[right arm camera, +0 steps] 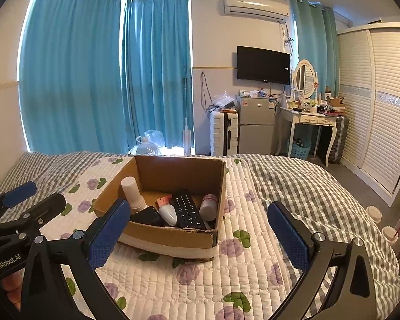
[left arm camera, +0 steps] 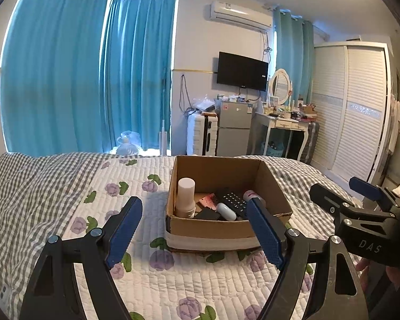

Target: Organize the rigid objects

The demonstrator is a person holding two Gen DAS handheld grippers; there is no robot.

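Note:
An open cardboard box (left arm camera: 213,228) (right arm camera: 170,236) stands on the quilted bed. Inside it are a white cylindrical bottle (left arm camera: 186,196) (right arm camera: 132,192), a black remote (left arm camera: 233,200) (right arm camera: 186,209), a white oval object (left arm camera: 226,211) (right arm camera: 168,214), a white bottle with a red label (right arm camera: 208,206) (left arm camera: 250,194), a pink item (right arm camera: 164,201) and a black flat object (right arm camera: 145,216). My left gripper (left arm camera: 194,229) is open and empty, held in front of the box. My right gripper (right arm camera: 197,230) is open and empty, also in front of the box. Each gripper shows at the edge of the other's view.
The bed has a floral quilt (right arm camera: 200,274) and a grey checked cover (right arm camera: 306,186). Beyond the bed stand a white suitcase (right arm camera: 224,133), a small fridge (right arm camera: 256,125), a dressing table (right arm camera: 312,118) and a wardrobe (right arm camera: 378,106). Cups (right arm camera: 392,233) sit at the right.

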